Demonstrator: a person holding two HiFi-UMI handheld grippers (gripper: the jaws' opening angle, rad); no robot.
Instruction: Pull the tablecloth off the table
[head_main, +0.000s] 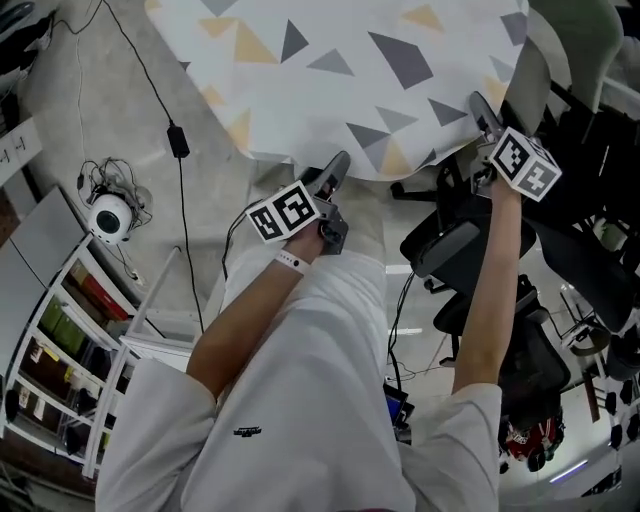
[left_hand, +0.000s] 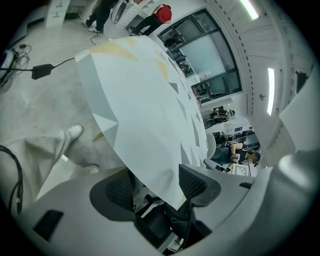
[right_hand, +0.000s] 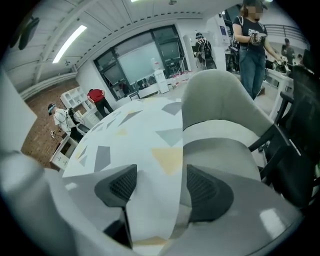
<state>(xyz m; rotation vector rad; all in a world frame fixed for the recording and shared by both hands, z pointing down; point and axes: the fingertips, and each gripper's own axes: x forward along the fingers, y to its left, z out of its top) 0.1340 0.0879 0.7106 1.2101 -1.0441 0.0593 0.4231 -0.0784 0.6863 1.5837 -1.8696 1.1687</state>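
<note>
Grey concrete floor (head_main: 90, 100) surrounds a table draped in a white tablecloth printed with grey and yellow triangles (head_main: 340, 60). Black office chair (head_main: 450, 240) stands just beside its near edge.

Left gripper (head_main: 335, 172): at the cloth's hanging hem. Left gripper view shows the jaws spread wide and the draped corner (left_hand: 145, 125) dropping into the gap, nearer the right-hand pad (left_hand: 192, 182); no pinch visible.

Right gripper (head_main: 485, 115): at the hem further right. Right gripper view shows the jaws likewise released, with the cloth edge (right_hand: 130, 135) lying between the ribbed pads (right_hand: 122, 184), unclamped. Pale upholstered chair (right_hand: 225, 115) sits just beyond.
</note>
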